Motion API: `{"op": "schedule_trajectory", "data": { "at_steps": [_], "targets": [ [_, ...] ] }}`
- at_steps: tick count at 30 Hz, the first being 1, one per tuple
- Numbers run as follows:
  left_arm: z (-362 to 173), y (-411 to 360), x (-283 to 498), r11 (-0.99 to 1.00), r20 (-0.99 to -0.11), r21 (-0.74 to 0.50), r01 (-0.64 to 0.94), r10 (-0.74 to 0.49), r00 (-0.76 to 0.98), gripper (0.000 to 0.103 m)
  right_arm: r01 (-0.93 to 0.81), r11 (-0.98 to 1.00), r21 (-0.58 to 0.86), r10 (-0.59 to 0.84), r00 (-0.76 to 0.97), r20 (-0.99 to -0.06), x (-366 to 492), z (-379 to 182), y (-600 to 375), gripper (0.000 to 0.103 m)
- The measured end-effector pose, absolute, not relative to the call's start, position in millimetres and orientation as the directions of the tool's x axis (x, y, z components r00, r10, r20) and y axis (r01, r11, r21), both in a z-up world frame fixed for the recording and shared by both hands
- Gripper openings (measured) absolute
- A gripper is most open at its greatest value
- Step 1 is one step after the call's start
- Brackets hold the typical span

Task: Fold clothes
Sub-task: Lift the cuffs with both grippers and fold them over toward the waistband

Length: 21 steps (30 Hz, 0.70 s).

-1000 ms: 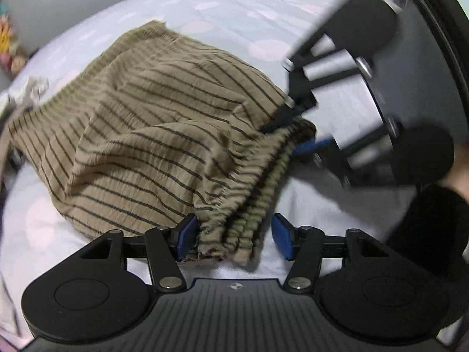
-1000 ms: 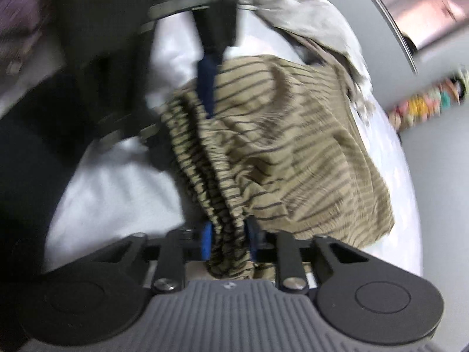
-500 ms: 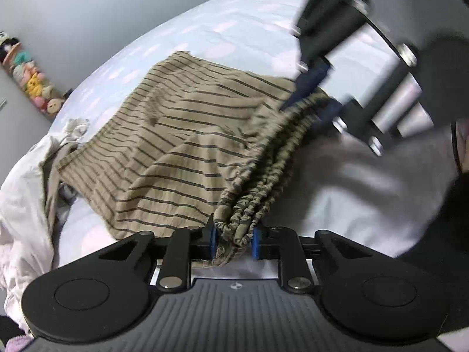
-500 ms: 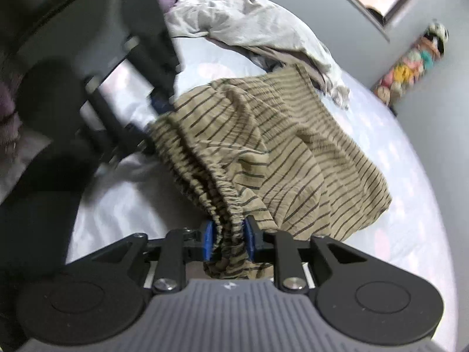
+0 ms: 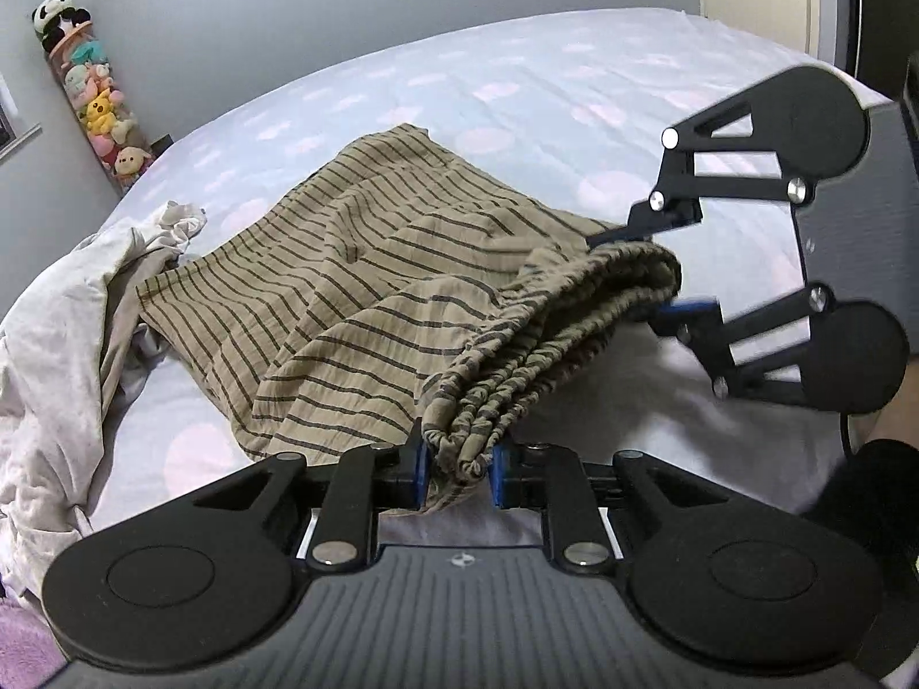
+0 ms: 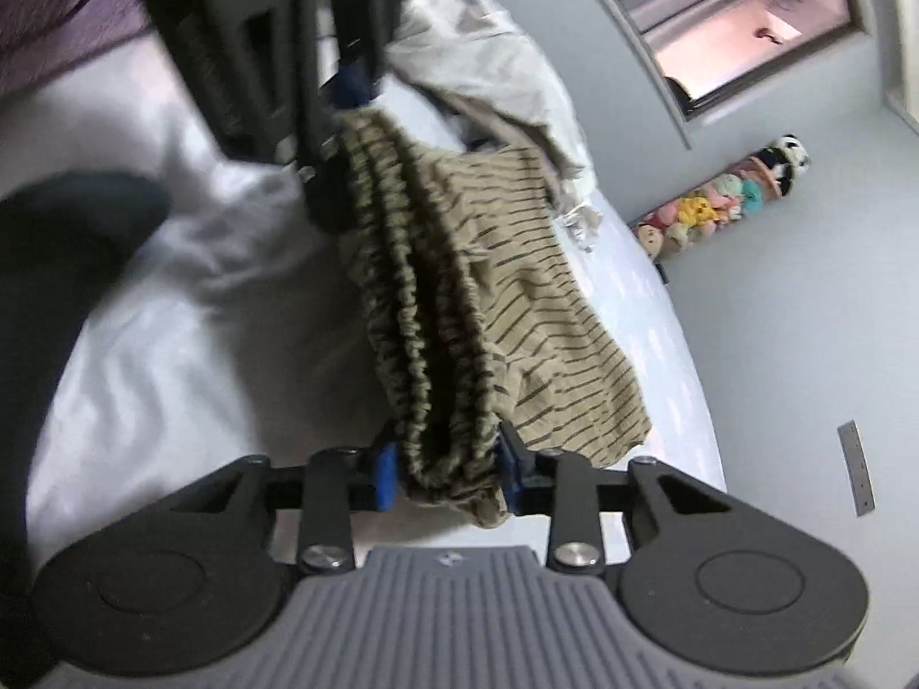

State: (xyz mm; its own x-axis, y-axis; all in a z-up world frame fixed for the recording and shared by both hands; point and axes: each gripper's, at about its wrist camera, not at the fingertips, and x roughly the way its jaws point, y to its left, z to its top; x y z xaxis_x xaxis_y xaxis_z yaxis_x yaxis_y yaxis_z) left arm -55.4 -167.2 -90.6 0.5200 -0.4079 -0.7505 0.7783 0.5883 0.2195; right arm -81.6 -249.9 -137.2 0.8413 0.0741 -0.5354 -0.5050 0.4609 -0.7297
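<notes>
Olive-striped garment (image 5: 367, 287): lying rumpled across the spotted bed (image 5: 574, 74), its gathered elastic waistband (image 5: 517, 384) lifting off the sheet between both tools, hem trailing toward the pale clothes pile (image 5: 63, 344).
Left gripper (image 5: 458, 473): jaws clamping one waistband end; several bunched layers are showing, so a layer could be slipping out.
Right gripper (image 6: 447, 471): jaws pinching the other end, band sagging between.
Risk: uneven pulling would be skewing the fold, and dragging cloth could be catching the pile.
</notes>
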Motion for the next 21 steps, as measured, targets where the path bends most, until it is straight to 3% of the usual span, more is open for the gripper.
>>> {"op": "schedule_trajectory", "data": {
  "at_steps": [12, 21],
  "targets": [
    [-46.2, -171.0, -108.8, 0.49, -0.757, 0.278, 0.826, -0.418, 0.502, 0.017, -0.496, 0.555, -0.668, 0.089, 0.833, -0.545, -131.1, -83.0, -261.7, 0.026],
    [-20.1, -163.1, -149.0, 0.446, -0.776, 0.215, 0.869, -0.462, 0.429, 0.017, -0.487, 0.619, -0.616, 0.086, 0.821, -0.564, -185.4, -47.1, -269.8, 0.026]
  ]
}}
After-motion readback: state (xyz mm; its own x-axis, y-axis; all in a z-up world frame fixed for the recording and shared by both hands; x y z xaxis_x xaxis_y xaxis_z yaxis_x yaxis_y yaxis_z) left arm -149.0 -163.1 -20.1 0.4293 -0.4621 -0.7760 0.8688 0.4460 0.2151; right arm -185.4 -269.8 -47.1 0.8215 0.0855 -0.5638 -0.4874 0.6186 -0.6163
